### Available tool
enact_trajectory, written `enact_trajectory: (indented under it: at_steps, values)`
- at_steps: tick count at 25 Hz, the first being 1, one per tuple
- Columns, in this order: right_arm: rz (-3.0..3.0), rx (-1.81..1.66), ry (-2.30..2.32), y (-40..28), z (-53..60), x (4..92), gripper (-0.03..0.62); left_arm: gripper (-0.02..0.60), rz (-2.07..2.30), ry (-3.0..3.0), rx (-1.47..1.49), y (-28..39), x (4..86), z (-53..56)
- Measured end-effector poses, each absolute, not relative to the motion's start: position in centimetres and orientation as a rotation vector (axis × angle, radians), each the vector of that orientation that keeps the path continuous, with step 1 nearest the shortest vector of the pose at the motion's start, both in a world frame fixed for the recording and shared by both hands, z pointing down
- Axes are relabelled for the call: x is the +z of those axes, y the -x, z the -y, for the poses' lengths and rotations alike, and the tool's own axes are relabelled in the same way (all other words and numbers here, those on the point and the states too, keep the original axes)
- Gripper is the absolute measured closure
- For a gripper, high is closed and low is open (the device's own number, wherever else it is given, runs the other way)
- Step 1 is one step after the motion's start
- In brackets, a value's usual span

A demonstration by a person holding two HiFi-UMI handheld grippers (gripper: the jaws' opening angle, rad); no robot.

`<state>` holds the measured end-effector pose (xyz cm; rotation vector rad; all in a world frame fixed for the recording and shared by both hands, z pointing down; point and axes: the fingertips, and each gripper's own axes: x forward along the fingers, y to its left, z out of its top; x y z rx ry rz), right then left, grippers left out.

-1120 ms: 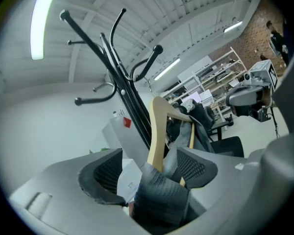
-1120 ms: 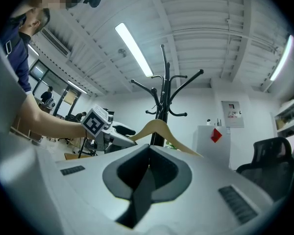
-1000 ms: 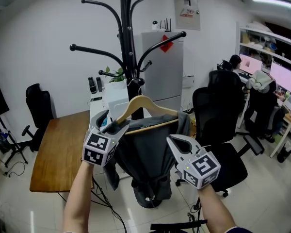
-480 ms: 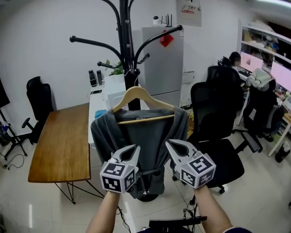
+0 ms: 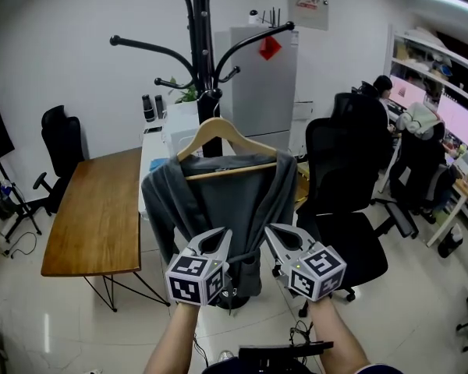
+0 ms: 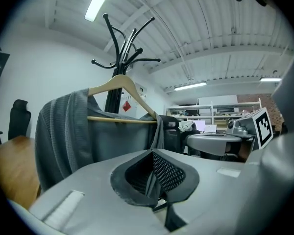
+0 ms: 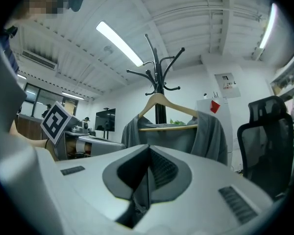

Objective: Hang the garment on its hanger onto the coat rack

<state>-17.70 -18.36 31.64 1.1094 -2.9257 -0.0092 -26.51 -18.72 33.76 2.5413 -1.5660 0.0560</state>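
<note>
- Garment [image 5: 218, 201], grey and slack-sleeved, hangs from its wooden hanger [image 5: 218, 135] against the dark pole of the coat rack [image 5: 203, 45], with nothing holding it.
- We cannot pick out the hanger's hook against the pole. As the hanger sits nearly level by itself, we judge that the hook is caught on one of the low pegs.
- Our left hand-held gripper [image 5: 223, 234] is low in front of the hem, its jaws pressed together with nothing between them.
- Our right hand-held gripper [image 5: 271, 229] is beside it, its jaws likewise closed on nothing.
- Both gripper views show the garment out ahead, apart from the jaw tips and not touched by them.
- A wooden table [image 5: 93, 216] stands to the left of the rack and a black office chair [image 5: 343, 178] to the right, both away from the hanging cloth.
- We judge the hanging itself to be done. The step in hand is letting go and backing off.
- The next move calls for little: we draw both grippers straight back and down, keeping the tips out of the hem so that nothing tugs the hanger off its peg.
- If the hook turns out to sit only half on the peg, a fresh hold on a hanger shoulder and a small lift would be needed, but nothing visible suggests that.
</note>
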Motion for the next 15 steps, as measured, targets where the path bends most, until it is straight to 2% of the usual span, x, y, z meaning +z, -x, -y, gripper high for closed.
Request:
enact_trajectory:
  at_steps: [15]
  values:
    - [2.917,-0.028,-1.092,18.4,17.6,31.8,0.592,0.572,1.560,-2.567,0.105,25.9,34.1,18.0]
